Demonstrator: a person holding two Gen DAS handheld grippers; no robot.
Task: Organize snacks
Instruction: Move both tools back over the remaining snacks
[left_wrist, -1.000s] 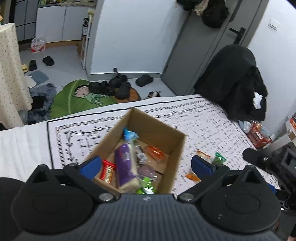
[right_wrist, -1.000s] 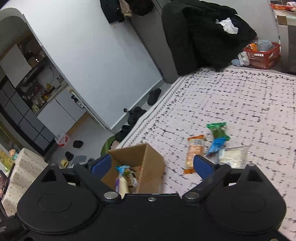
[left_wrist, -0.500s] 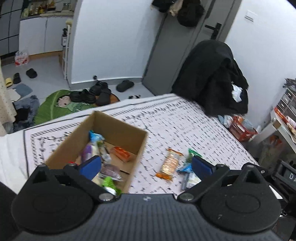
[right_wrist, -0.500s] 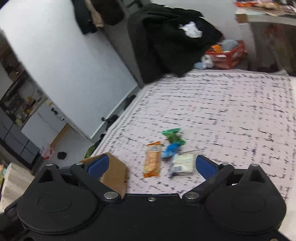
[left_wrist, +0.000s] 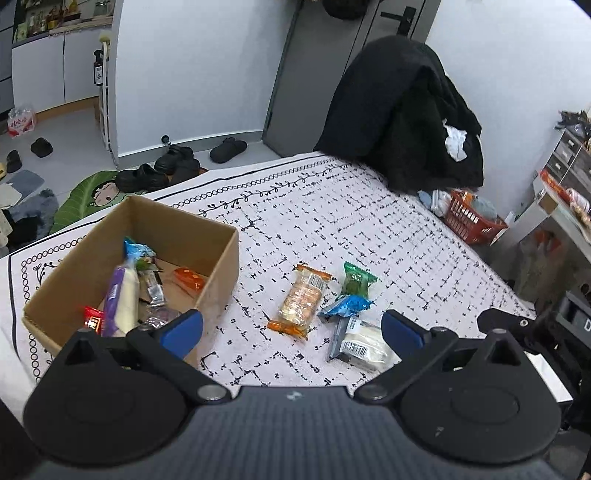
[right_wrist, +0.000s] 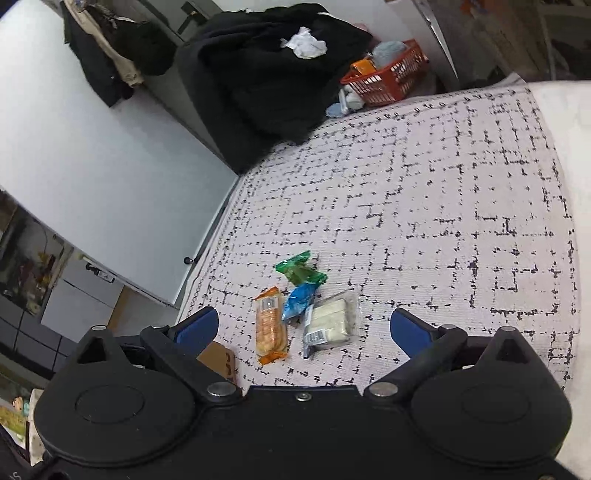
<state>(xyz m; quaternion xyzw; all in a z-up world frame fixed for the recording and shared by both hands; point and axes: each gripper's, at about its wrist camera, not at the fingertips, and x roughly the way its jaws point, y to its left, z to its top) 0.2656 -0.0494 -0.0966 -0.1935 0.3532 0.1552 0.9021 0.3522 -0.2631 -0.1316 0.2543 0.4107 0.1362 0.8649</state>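
Meanwhile, four snack packets (left_wrist: 325, 314) lie beside the cardboard box (left_wrist: 218, 266), open cloth (right_wrist: 443, 206) beyond; left gripper (left_wrist: 291, 332) and right gripper (right_wrist: 304, 326) gape wide, empty.

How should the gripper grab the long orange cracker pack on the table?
Probably across its narrow middle. The orange cracker pack lies flat and long on the tablecloth, so come straight down with the right gripper, its open jaws over the two long sides. Its left side is free; the blue wrapper lies close on the right, so stay clear of it.
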